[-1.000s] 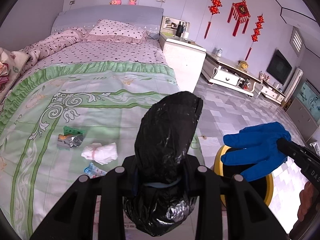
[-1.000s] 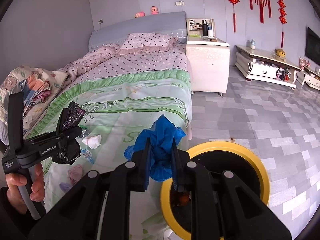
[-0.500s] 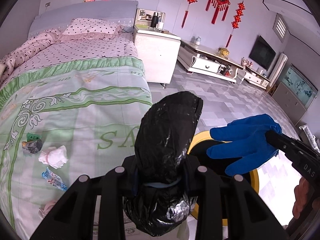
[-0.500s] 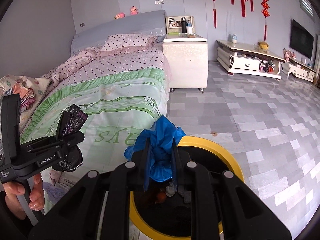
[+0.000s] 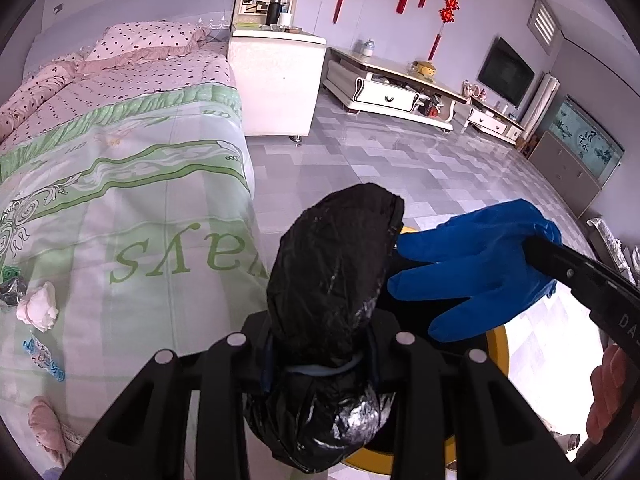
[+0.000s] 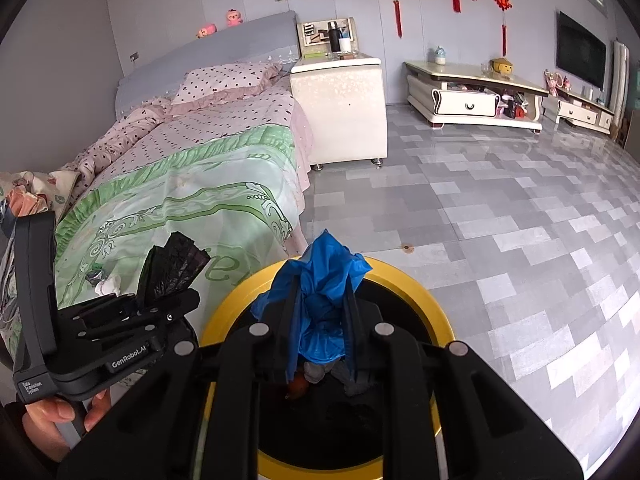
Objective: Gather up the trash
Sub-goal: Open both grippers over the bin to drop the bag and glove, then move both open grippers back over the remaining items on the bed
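Two pieces of trash poised over the bin

Left wrist view: left gripper (image 5: 320, 344) clamps a black plastic bag (image 5: 336, 272) beside the bed (image 5: 132, 184). Right wrist view: right gripper (image 6: 320, 336) pinches a blue glove (image 6: 320, 292) above the yellow-rimmed bin (image 6: 416, 292); released off-centre, either could miss.

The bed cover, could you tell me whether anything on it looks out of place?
Yes. Litter lies on the green bed cover near its foot: a crumpled white tissue, a blue printed wrapper and a dark crushed wrapper.
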`<move>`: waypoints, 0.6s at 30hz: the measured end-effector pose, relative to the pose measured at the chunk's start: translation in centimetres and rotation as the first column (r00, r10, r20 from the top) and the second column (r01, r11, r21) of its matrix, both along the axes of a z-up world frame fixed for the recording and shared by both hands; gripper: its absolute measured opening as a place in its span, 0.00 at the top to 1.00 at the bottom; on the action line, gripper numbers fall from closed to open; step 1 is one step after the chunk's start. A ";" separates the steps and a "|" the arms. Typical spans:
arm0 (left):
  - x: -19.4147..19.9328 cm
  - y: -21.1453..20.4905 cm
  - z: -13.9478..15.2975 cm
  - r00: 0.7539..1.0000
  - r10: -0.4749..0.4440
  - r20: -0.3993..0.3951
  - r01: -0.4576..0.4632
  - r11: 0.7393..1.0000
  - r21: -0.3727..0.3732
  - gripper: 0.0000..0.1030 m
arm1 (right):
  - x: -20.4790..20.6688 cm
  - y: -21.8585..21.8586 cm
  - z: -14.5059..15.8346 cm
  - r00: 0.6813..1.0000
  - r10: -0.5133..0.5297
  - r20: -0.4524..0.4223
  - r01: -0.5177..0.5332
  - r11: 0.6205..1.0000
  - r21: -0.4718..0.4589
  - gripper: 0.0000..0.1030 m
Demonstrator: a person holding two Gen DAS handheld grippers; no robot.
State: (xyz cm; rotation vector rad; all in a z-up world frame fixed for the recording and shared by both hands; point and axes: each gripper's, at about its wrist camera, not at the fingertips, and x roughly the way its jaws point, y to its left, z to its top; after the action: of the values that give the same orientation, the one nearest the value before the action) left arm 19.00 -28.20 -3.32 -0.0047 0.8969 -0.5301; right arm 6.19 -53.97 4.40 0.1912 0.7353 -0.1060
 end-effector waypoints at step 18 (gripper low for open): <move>-0.2 -0.7 0.5 1.000 0.016 0.004 -0.016 1.000 -0.004 0.34 | -1.4 -3.4 -1.1 0.996 -0.084 -0.014 0.085 0.995 0.054 0.68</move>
State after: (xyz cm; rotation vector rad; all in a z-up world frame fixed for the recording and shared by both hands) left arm 18.77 -28.91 -2.85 -0.0146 0.8911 -0.5166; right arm 4.79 -57.37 3.33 0.2740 0.7424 -0.1677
